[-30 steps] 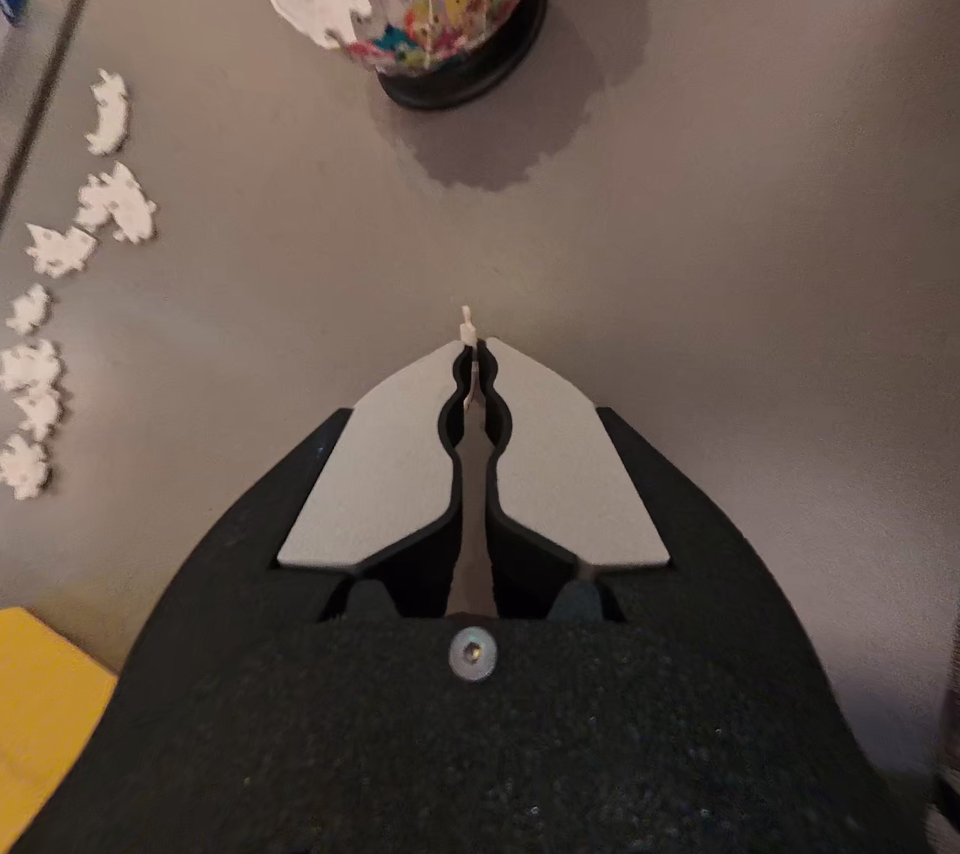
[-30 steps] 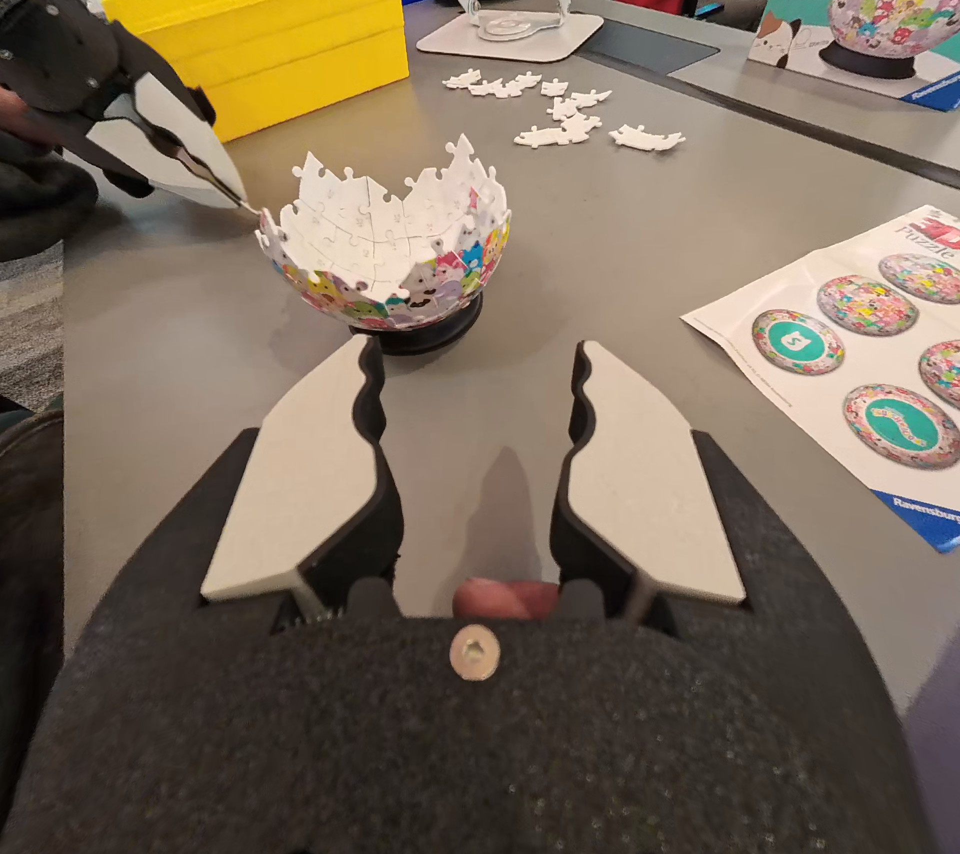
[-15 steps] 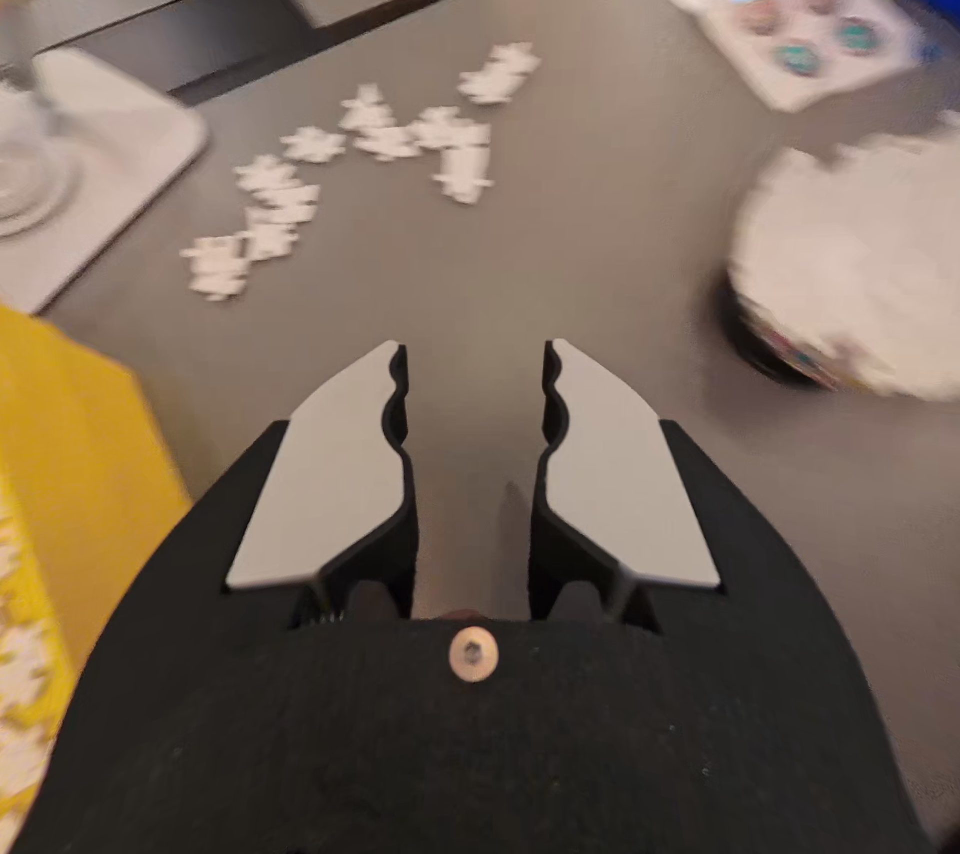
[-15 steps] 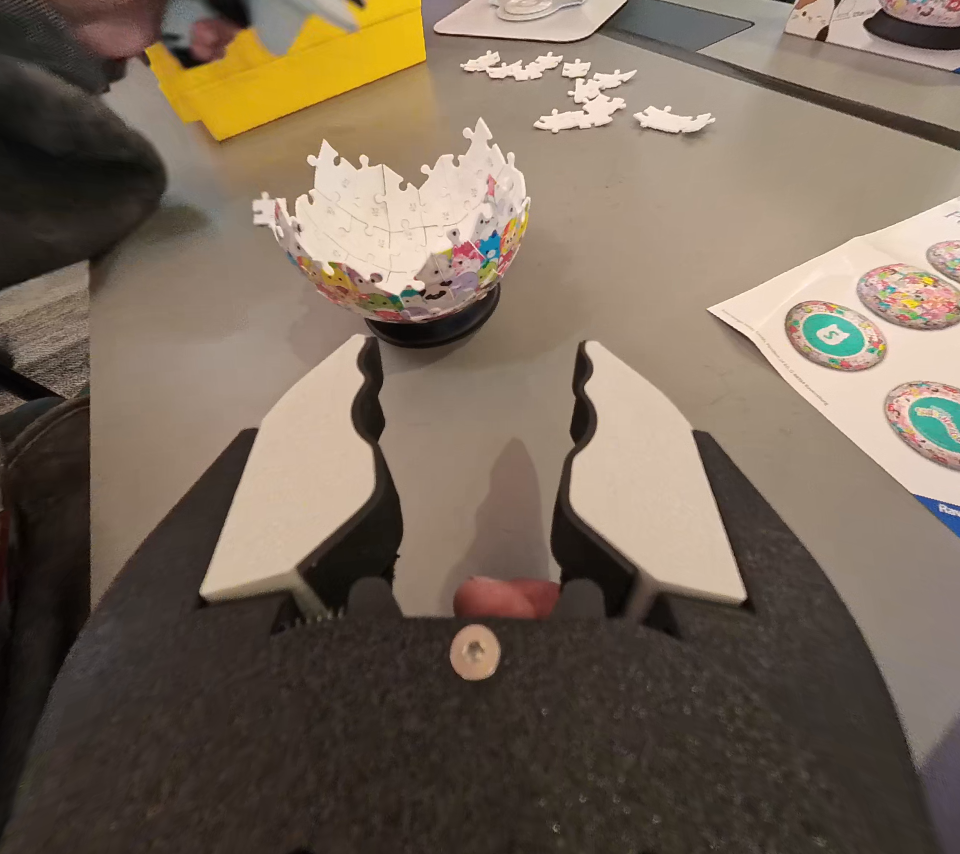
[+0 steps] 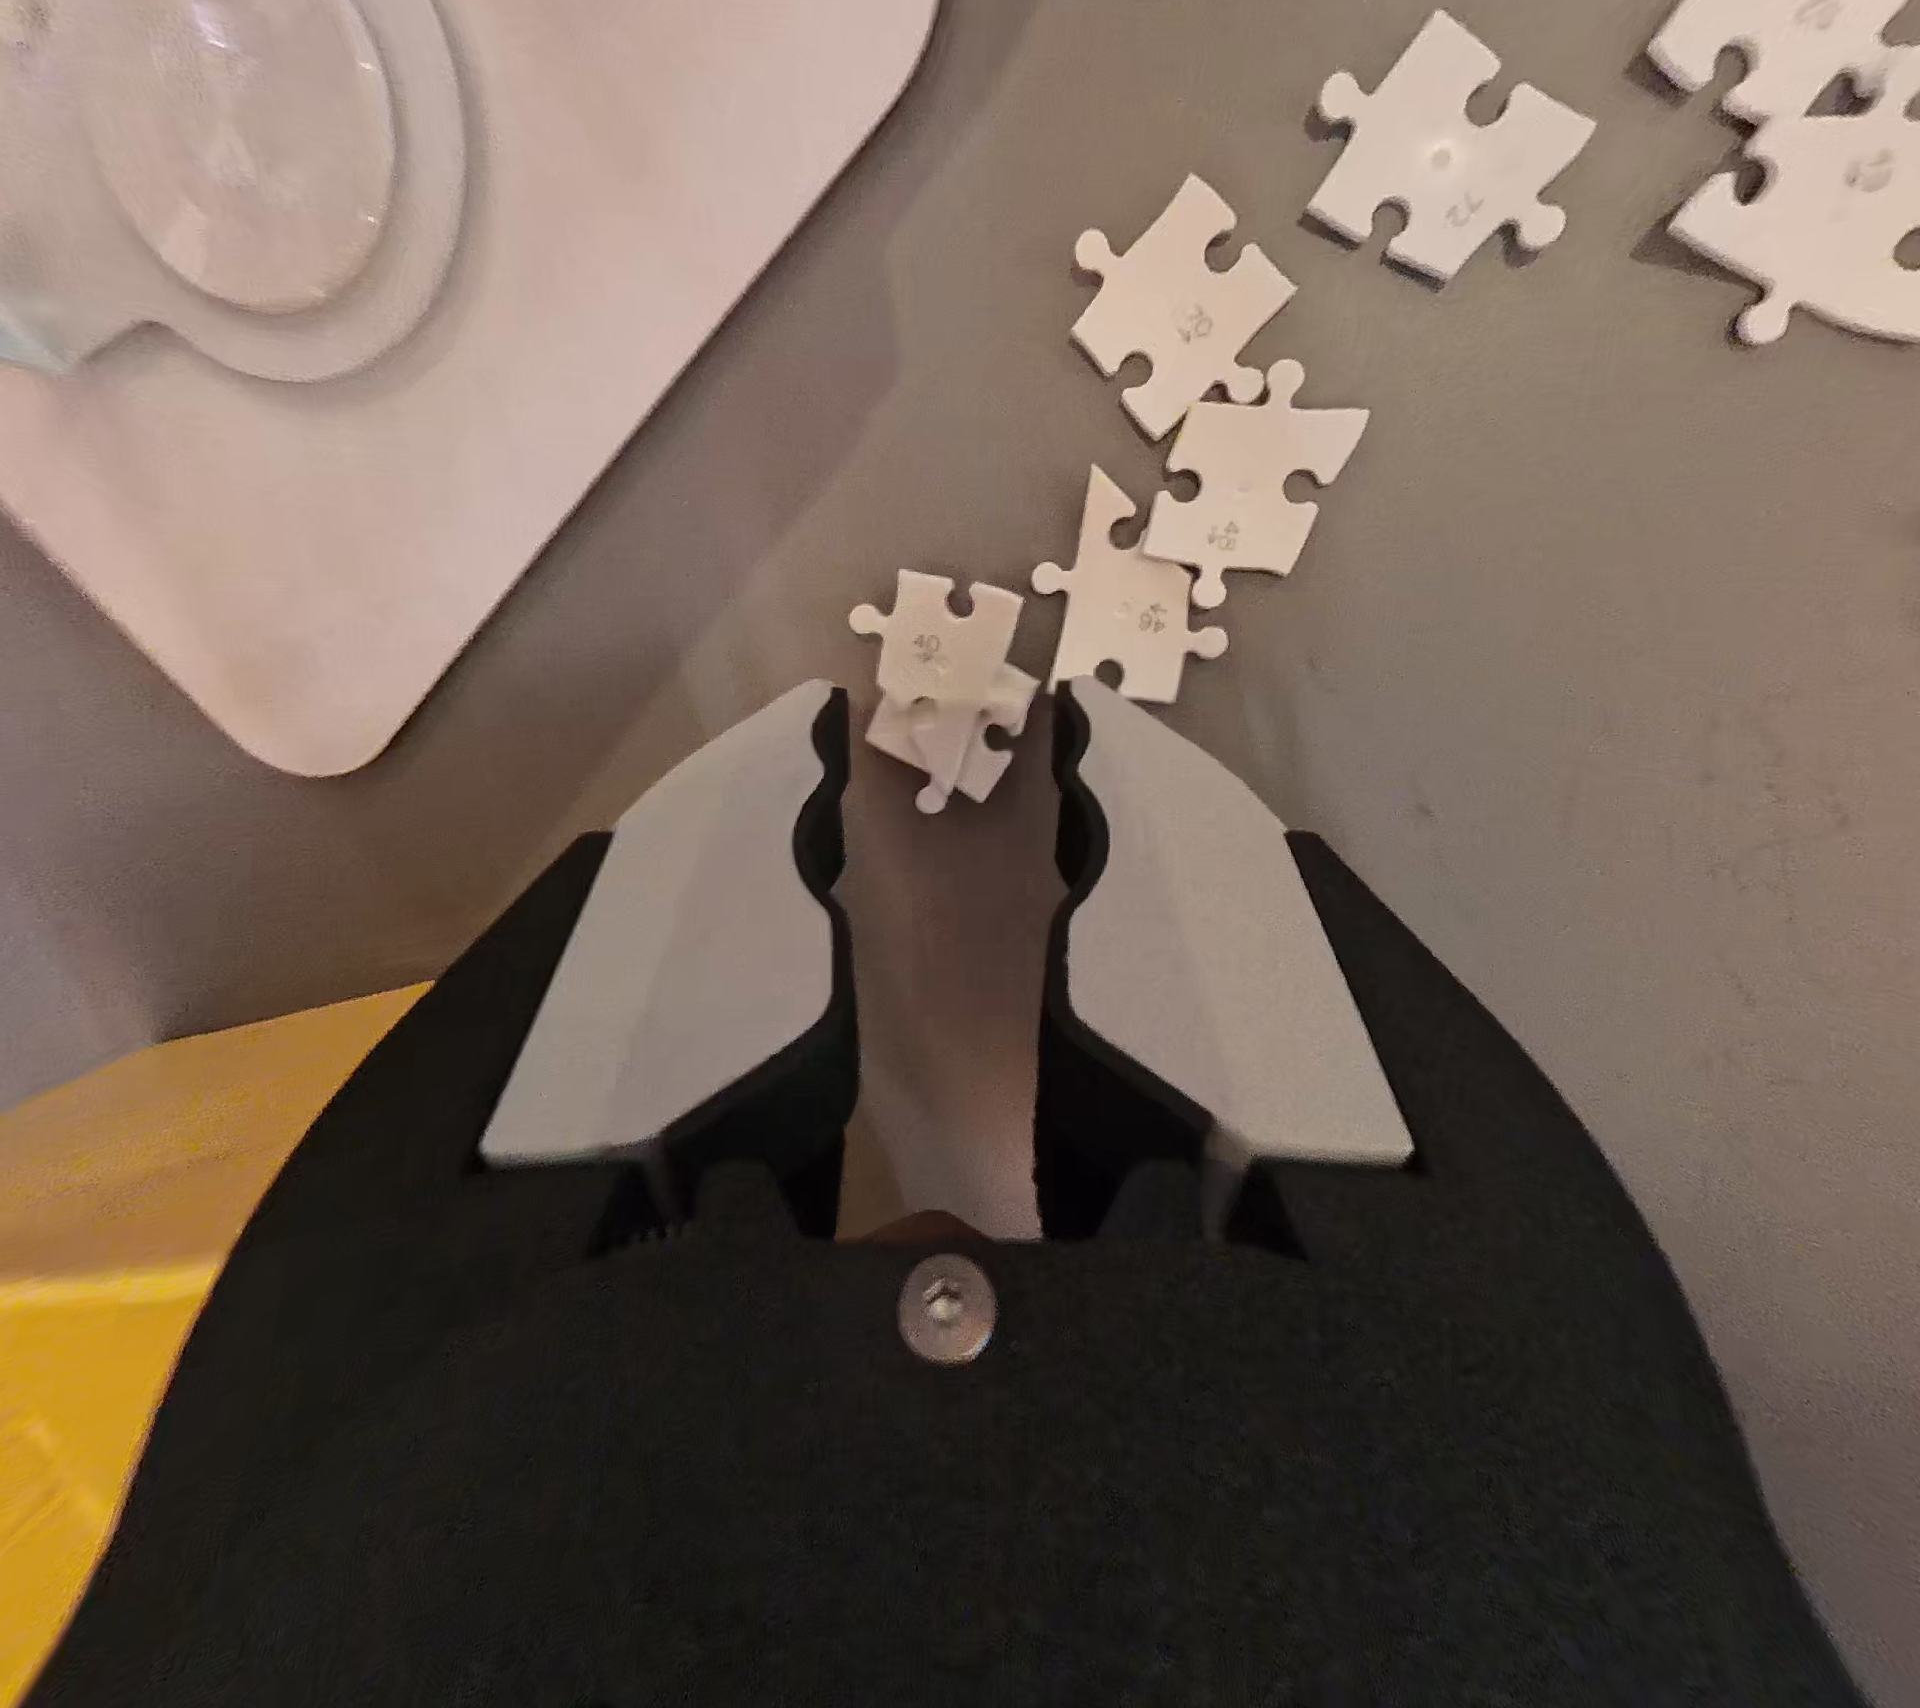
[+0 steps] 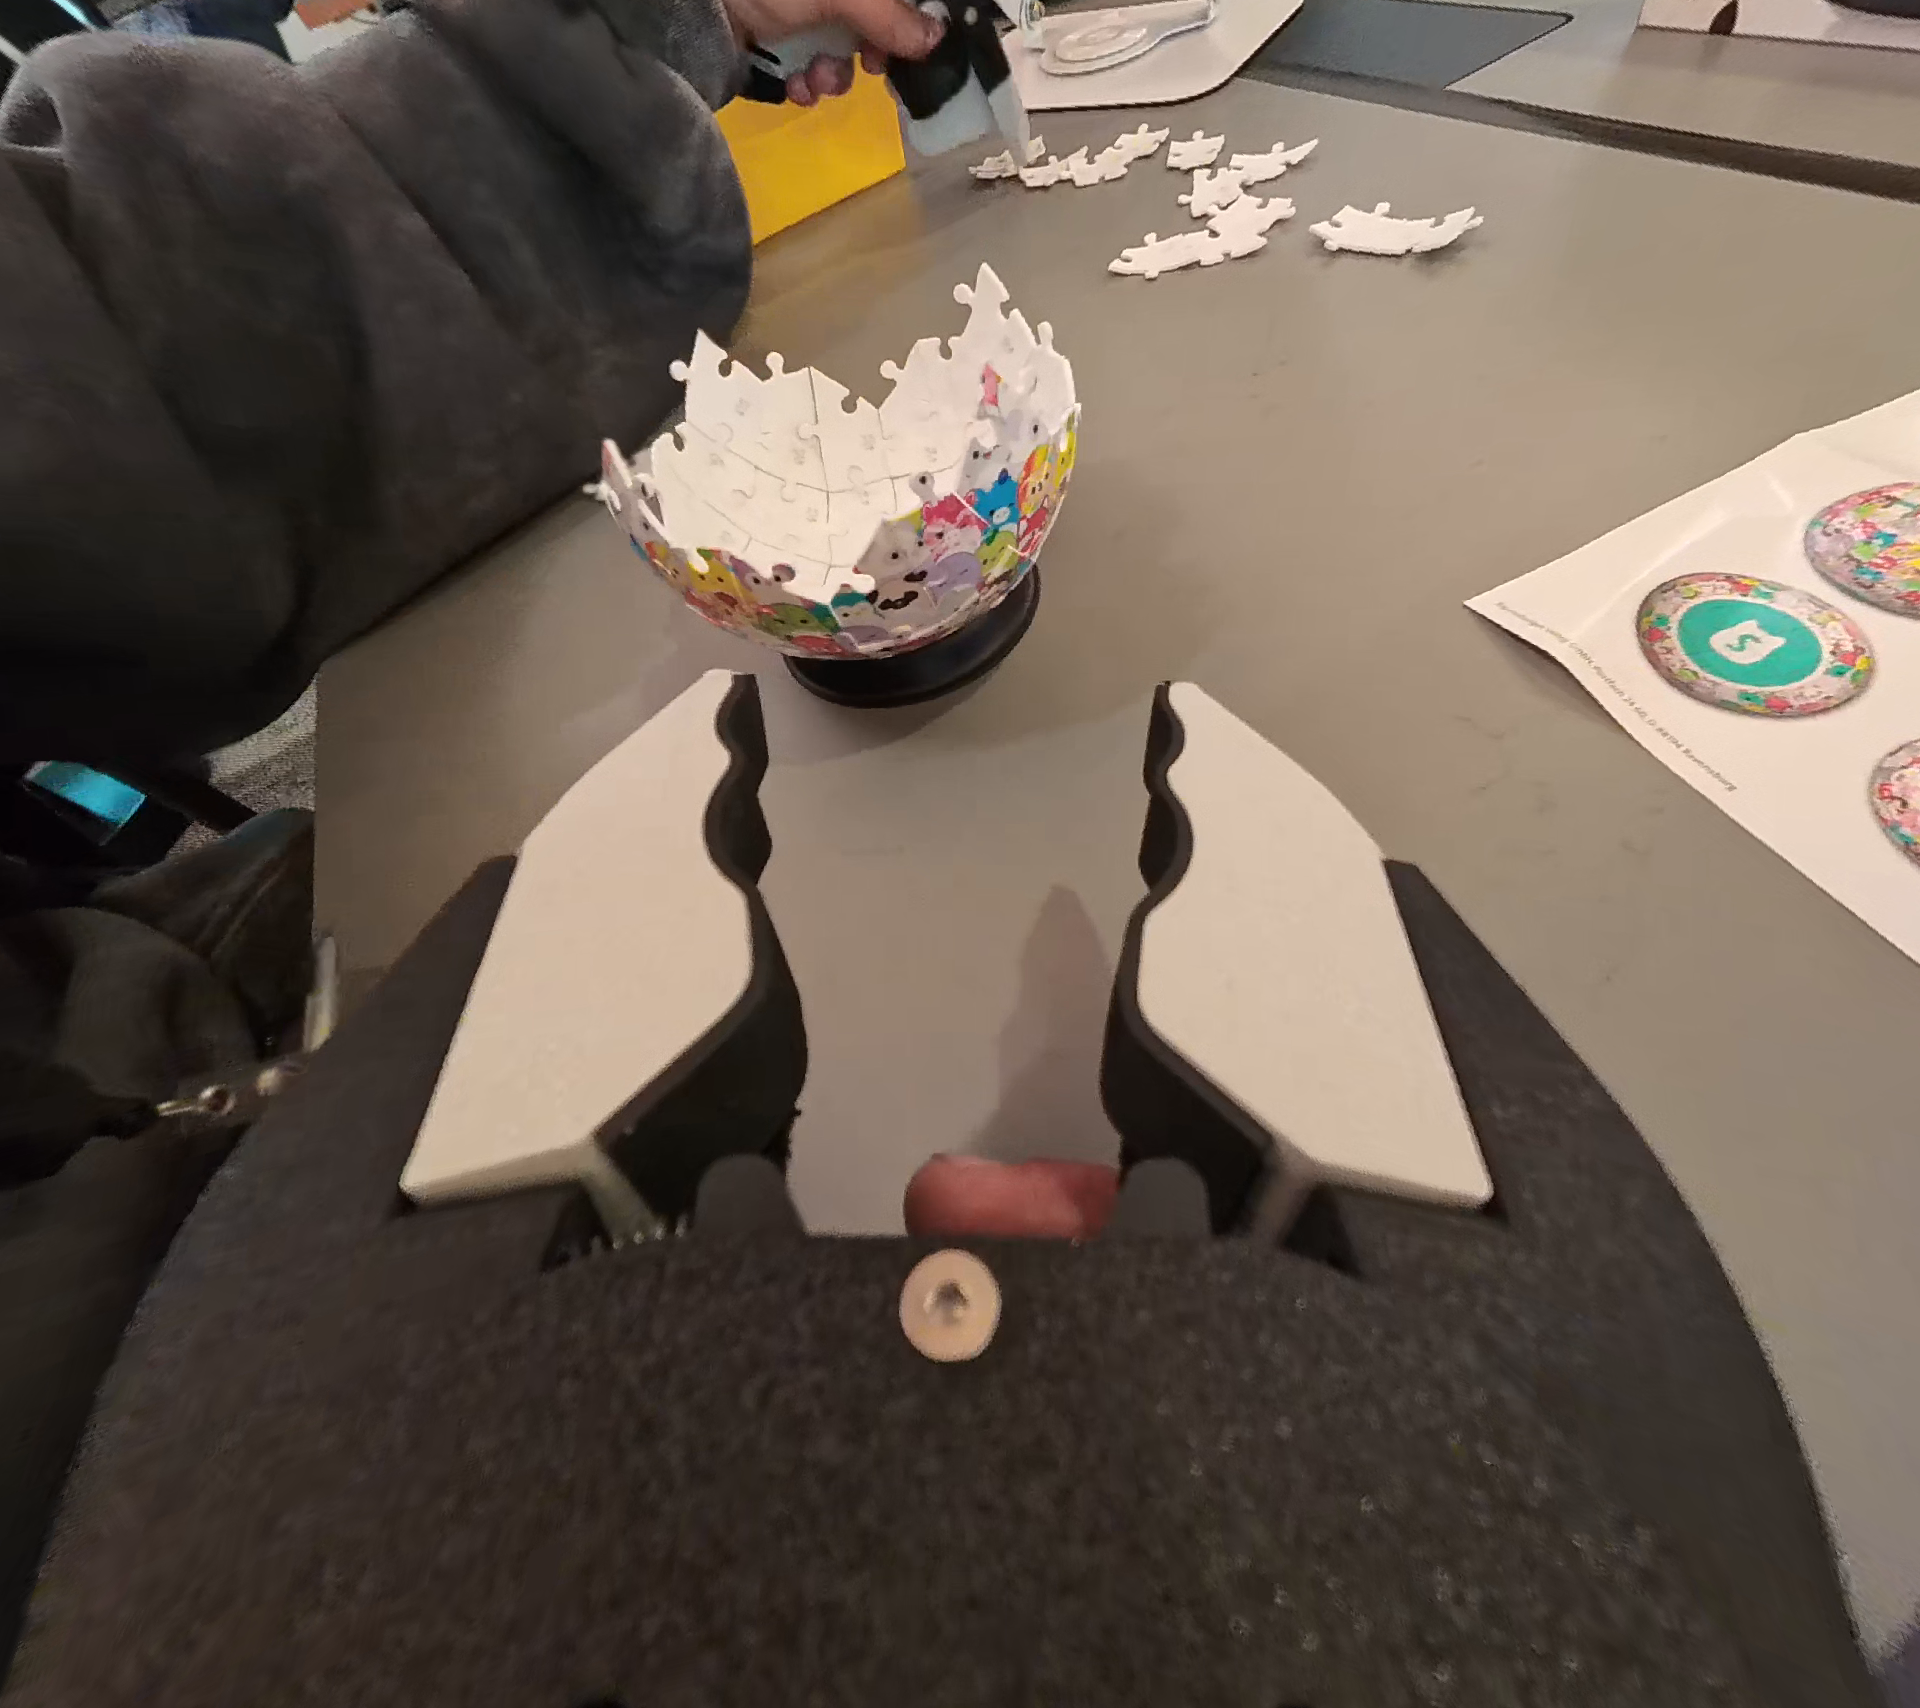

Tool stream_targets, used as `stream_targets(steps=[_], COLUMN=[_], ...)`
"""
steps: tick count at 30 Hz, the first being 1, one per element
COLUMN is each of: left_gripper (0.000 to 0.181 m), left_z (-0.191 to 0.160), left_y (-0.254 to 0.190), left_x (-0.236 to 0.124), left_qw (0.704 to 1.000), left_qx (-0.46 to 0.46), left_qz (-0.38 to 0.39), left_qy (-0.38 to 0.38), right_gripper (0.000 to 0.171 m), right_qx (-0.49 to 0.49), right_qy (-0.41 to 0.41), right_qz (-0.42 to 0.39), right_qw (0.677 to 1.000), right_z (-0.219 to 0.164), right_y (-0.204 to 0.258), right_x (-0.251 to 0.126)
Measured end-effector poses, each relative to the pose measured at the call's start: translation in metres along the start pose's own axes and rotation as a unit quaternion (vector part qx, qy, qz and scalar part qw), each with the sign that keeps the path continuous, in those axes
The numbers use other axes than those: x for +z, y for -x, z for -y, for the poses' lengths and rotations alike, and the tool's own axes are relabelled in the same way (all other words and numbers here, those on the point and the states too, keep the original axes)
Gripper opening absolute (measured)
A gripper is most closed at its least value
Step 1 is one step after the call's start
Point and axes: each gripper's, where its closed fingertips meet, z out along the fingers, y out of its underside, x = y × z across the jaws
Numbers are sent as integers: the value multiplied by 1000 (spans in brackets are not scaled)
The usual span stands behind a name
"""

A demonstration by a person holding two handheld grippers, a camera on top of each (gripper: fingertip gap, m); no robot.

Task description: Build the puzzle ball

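The half-built puzzle ball (image 6: 862, 495), white inside and colourful outside, sits open like a bowl on a black stand (image 6: 914, 671). My right gripper (image 6: 951, 687) is open and empty, just in front of the stand. My left gripper (image 5: 945, 697) is open, its tips either side of two small overlapping white pieces (image 5: 940, 645) on the table. In the right wrist view the left gripper (image 6: 1008, 136) points down at the near-left end of the row of loose white pieces (image 6: 1226, 193) beyond the ball.
More loose white pieces (image 5: 1444, 152) lie right of my left gripper. A white stand base (image 5: 468, 256) is at its left, a yellow bin (image 5: 156, 1191) near-left. A printed instruction sheet (image 6: 1714, 650) lies right of the ball. A sleeved arm (image 6: 364, 308) crosses the left side. The gap from one gripper's tips to the other's is roughly 45 cm.
My left gripper let go of a piece at the ball's rim, opened, and swung away to the loose pieces. My right gripper stayed open and barely moved.
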Motion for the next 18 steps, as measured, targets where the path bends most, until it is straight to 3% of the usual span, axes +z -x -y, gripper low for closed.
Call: stream_targets(steps=[3, 9, 18], left_gripper=[35, 0, 0], left_z=[-1, -4, -26], left_y=[-4, -9, -20], left_x=[6, 3, -39], left_qw=[999, 999, 998], left_qx=[-18, -17, 2], left_qz=[-32, -50, -19], left_qy=[11, -2, -54], right_gripper=[70, 70, 69], right_qx=[4, 9, 12], right_qy=[0, -2, -5], right_qz=[5, 10, 12], right_qw=[1000, 1000, 1000], right_z=[0, 0, 1], right_y=[0, 0, 1], right_x=[0, -1, -2])
